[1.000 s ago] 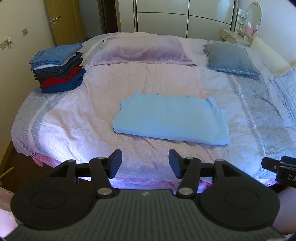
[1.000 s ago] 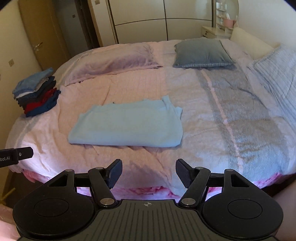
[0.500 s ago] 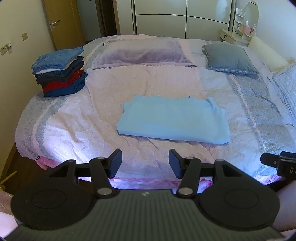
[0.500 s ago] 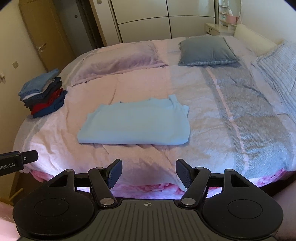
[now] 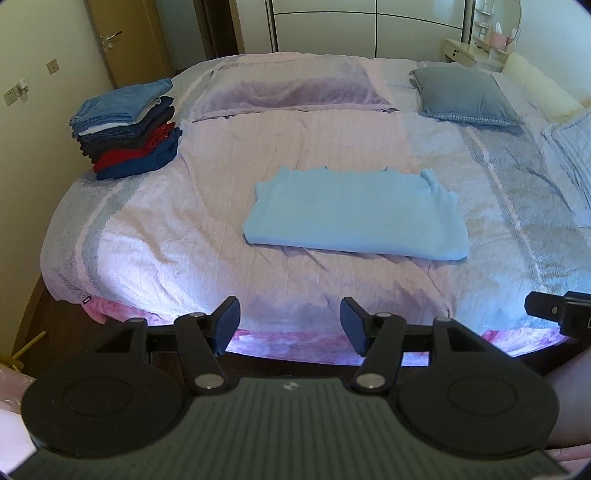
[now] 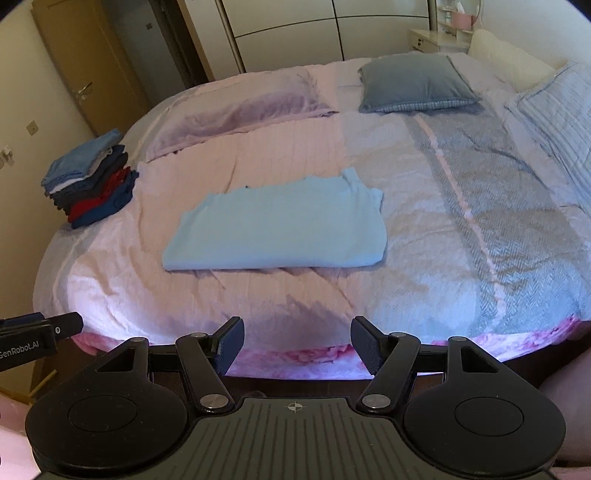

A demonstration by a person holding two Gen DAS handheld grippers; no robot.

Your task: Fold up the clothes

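Bedroom, wide bed [image 5: 155, 236] under a crinkled pink and grey cover, pale wardrobe doors [image 5: 369, 29] at 12 o'clock

A lilac pillow [image 5: 291, 88] and a grey cushion [image 5: 461, 92] lie at the far end; a stack of folded clothes [image 5: 129, 129] sits at 10 o'clock near the bed's edge. The light blue garment [image 5: 354, 218], a soft flat rectangle, lies mid-bed at 12 o'clock, well apart from the left gripper [image 5: 290, 325] and the right gripper [image 6: 297, 343], both held wide apart at the bed's foot, gripping nothing
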